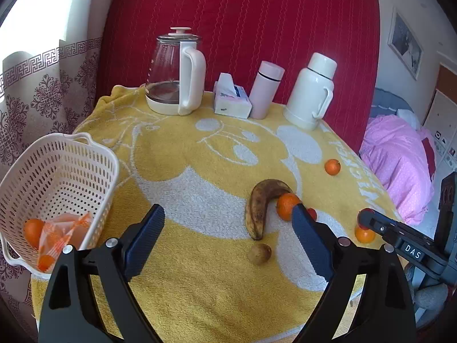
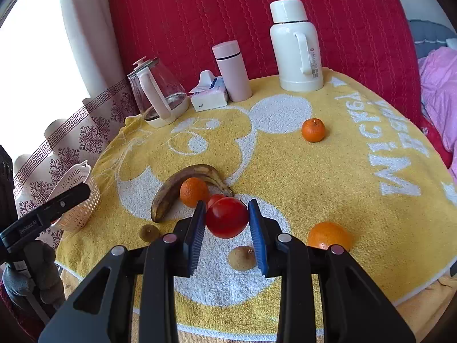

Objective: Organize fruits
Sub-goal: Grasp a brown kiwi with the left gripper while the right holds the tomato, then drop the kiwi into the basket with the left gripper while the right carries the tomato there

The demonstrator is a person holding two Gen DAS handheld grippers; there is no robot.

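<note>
Red fruit [image 2: 227,217] sits clamped between right gripper [image 2: 227,223] fingers.

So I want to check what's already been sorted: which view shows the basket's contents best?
The left wrist view: the white basket opens toward the camera, showing oranges and an orange plastic bag inside. The right wrist view shows only its outer wall, partly behind the left gripper.

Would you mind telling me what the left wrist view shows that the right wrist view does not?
Only the left wrist view shows inside the basket: oranges and an orange plastic bag. Only the right wrist view shows the right gripper closed on a red fruit, and a second small brown fruit. Both show the banana, kettle and flasks.
</note>
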